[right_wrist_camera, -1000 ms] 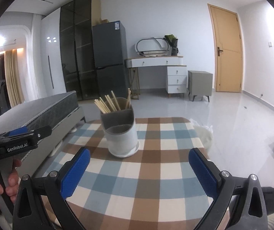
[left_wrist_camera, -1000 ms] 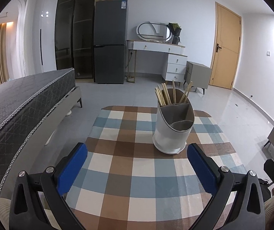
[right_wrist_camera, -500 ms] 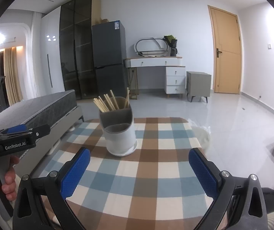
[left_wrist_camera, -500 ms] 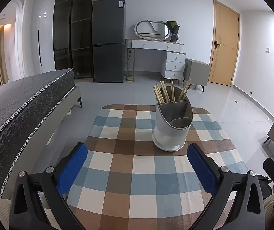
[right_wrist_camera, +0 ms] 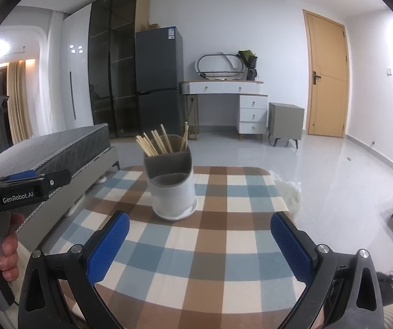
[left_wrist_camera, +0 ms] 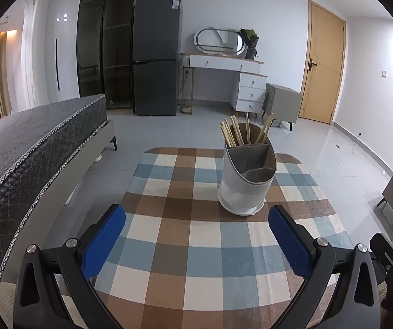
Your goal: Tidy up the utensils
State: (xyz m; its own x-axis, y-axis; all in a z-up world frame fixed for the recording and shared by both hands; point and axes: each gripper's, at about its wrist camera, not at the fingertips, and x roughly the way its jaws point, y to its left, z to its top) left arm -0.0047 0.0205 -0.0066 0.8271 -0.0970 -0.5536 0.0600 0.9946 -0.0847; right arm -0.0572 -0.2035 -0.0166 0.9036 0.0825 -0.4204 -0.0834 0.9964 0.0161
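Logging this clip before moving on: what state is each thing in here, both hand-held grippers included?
Left hand-held gripper: open, empty, above the table.
Right hand-held gripper: open, empty, above the table.
Utensil holder: upright on the checked tablecloth.
Chopsticks: standing in the holder's back compartment; the front compartments look empty.
Door: closed.
Fridge: closed.
Desk drawers: closed.

Table under checked blue, brown and cream cloth (left_wrist_camera: 202, 235), white utensil holder (left_wrist_camera: 244, 181) standing on it
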